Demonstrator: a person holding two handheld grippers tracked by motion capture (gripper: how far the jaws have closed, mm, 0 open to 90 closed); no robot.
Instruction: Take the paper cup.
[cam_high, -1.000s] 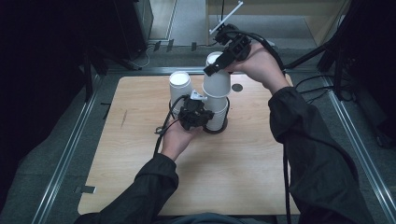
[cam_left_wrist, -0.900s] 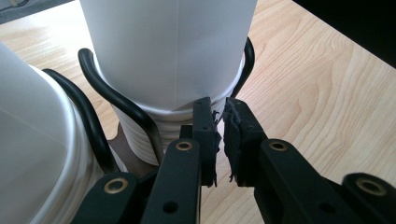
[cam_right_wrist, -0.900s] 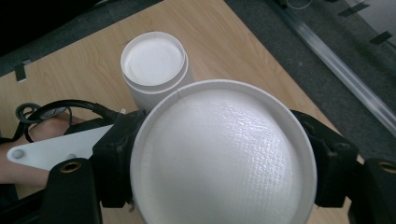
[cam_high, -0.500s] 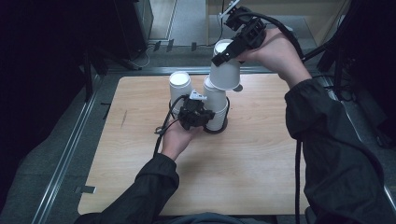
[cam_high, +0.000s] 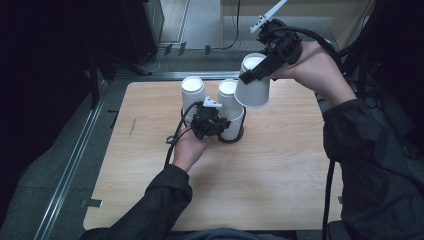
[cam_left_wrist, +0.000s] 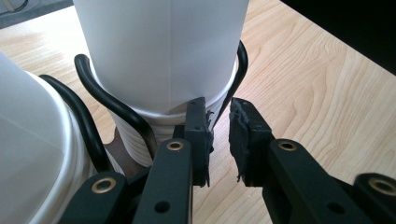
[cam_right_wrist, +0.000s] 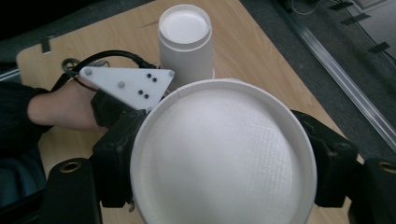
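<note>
A stack of upside-down white paper cups (cam_high: 229, 112) stands in a black wire holder (cam_left_wrist: 109, 105) at mid table. My left gripper (cam_high: 209, 121) sits at the stack's base (cam_left_wrist: 163, 60). Its jaws stand a narrow gap apart with the holder's wire between their tips. My right gripper (cam_high: 261, 70) is shut on a single white cup (cam_high: 252, 86), which hangs tilted above and to the right of the stack, clear of it. In the right gripper view that cup's round bottom (cam_right_wrist: 219, 154) sits between the jaws, with the left gripper's grey plate (cam_right_wrist: 126, 84) behind it.
A second upside-down white cup stack (cam_high: 192, 92) stands just left of the first, also seen as cup stack (cam_right_wrist: 184, 42). The wooden table (cam_high: 280, 170) has bare room at the front and right. A metal rail (cam_high: 70, 165) runs along the floor at the left.
My right gripper has lifted the top cup off the stack, up and to the far right, and tilted it. The left gripper has stayed at the stack's base.
</note>
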